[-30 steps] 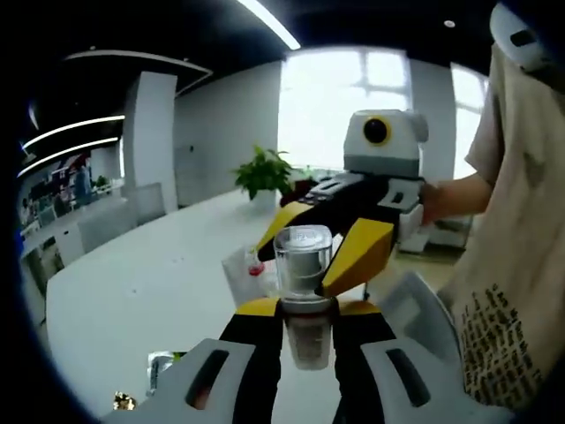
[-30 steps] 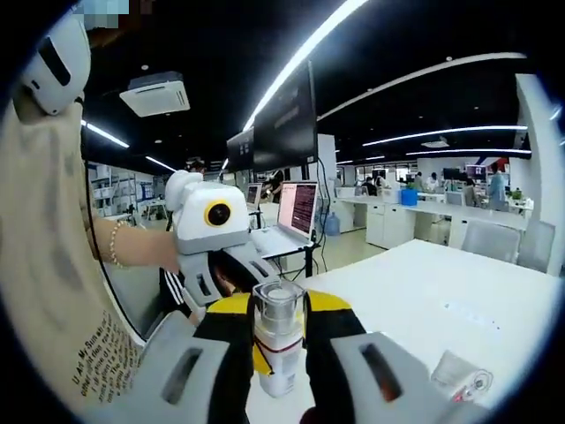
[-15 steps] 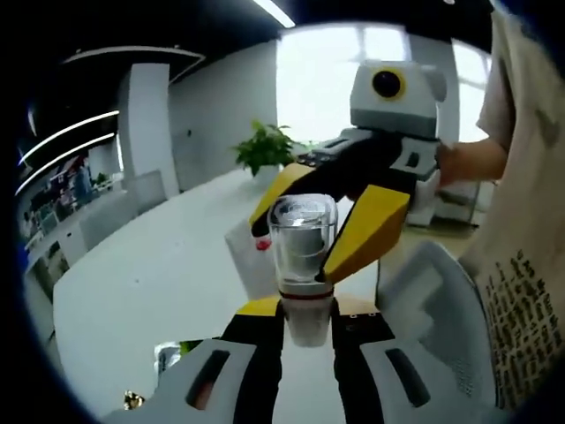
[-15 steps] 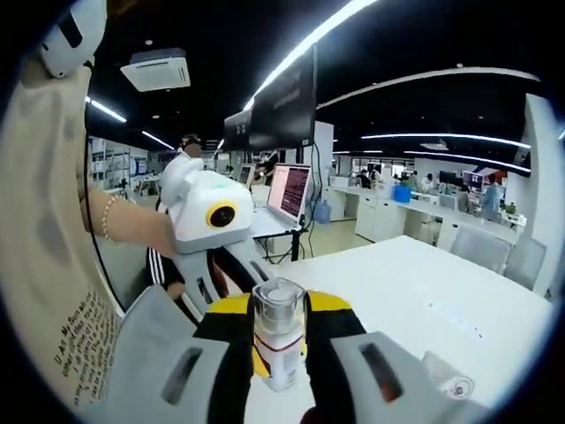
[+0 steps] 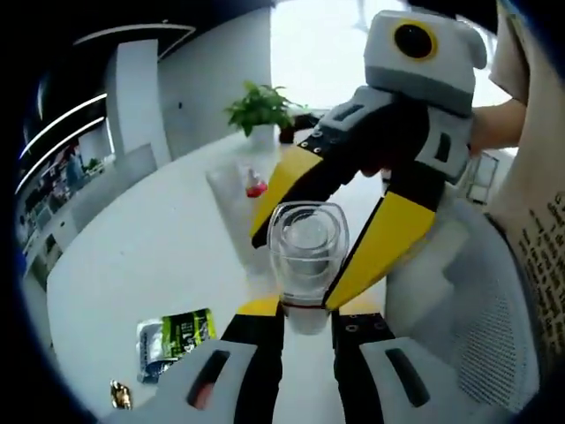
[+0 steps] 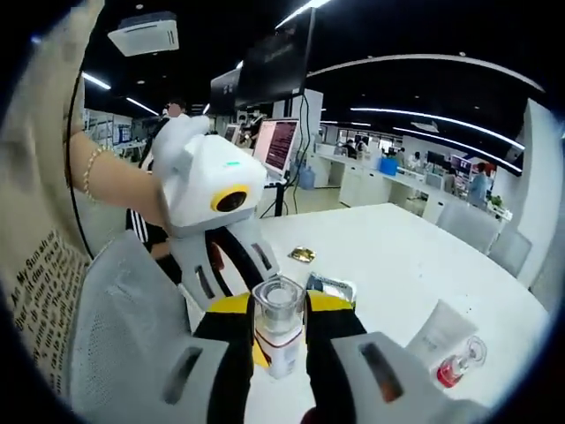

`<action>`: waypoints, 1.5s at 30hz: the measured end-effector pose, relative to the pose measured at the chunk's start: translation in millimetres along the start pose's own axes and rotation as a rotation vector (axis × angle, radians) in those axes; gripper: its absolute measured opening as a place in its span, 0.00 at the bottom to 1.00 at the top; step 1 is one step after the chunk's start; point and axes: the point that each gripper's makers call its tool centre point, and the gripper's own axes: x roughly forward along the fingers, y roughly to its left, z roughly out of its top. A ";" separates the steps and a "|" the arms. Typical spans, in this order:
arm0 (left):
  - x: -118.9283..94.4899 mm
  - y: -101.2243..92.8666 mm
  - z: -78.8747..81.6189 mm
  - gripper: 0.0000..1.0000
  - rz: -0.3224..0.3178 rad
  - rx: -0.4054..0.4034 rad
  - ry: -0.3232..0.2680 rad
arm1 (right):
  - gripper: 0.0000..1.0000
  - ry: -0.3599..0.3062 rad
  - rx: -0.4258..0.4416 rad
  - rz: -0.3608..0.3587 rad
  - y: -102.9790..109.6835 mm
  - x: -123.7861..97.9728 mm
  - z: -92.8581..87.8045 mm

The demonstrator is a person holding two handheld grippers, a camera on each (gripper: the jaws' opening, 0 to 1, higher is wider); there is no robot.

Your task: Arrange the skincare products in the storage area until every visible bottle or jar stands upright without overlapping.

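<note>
While both pairs of jaws pinched the same small bottle point(image 5: 305, 256), it hung in the air above the white bench point(image 5: 150, 265), upright between them. In the left gripper view the left gripper point(image 5: 306, 322) clamped its lower body just under a dark red band, with the clear cap rising ahead of the jaws. In the right gripper view the right gripper point(image 6: 279, 340) held the bottle point(image 6: 279, 329) low on its white body, the clear cap standing above the jaw tips. It looked small, rigid and light, probably hard plastic with a glossy, slippery cap. The body below the cap seemed the safer place to grip, since a squeeze on the cap might pop it off.

Beyond the left jaws and to their left lay a green and silver packet point(image 5: 174, 334) flat on the bench, with a small gold wrapper point(image 5: 119, 395) nearer the bench edge. Farther ahead stood a pale tube point(image 5: 227, 196) with a red-topped item point(image 5: 256, 187) beside it, both apart from the bottle. A grey mesh chair point(image 5: 481, 309) crowded the right of the jaws. Open bench lay ahead and left of the left jaws, likely room enough to set the bottle down clear of its neighbours.
</note>
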 end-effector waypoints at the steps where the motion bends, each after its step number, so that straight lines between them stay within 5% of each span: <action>1: 4.5 -0.5 -5.6 0.17 0.000 0.001 0.015 | 0.21 0.015 0.009 -0.004 -0.1 2.9 -7.3; 10: 30.6 -0.8 -41.3 0.17 -0.011 -0.018 0.089 | 0.21 0.095 0.044 -0.040 2.2 17.2 -48.9; 20: 46.1 -2.3 -64.1 0.17 -0.011 -0.013 0.128 | 0.21 0.145 0.047 -0.043 5.4 24.9 -75.2; 30: 45.6 1.4 -61.2 0.17 0.001 -0.007 0.118 | 0.21 0.139 0.034 -0.051 2.6 22.0 -72.6; 45: 58.6 -4.2 -52.4 0.17 -0.081 0.065 0.159 | 0.22 0.106 0.185 -0.156 -11.7 5.4 -82.6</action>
